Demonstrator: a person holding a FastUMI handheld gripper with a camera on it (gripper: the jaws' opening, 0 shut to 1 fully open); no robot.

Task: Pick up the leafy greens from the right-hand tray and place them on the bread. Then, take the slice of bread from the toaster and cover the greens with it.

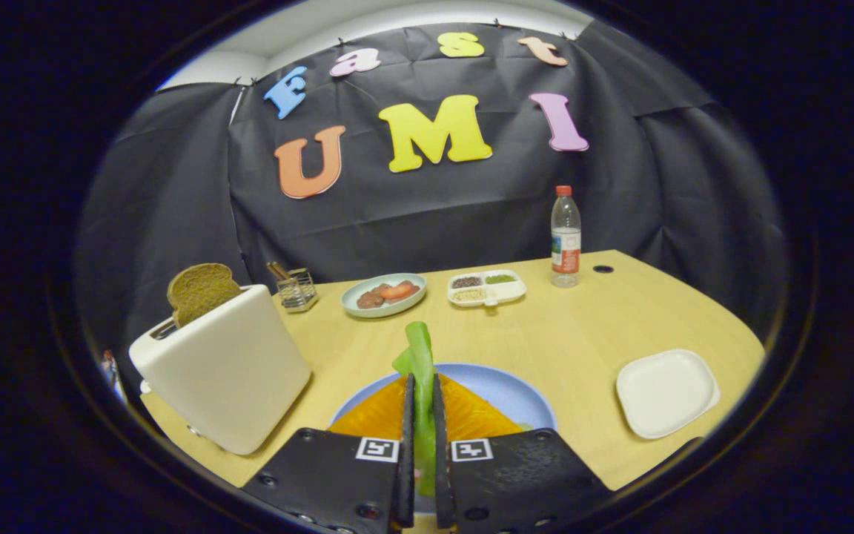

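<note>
tool (421,404) clamps greens (419,356) over bread (464,415).

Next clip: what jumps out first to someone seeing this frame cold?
The gripper, jaws shut on a leafy green that pokes up between them, above orange-looking bread on a blue plate. To the left stands a white toaster with a brown bread slice sticking out. An empty white tray sits to the right.
</note>
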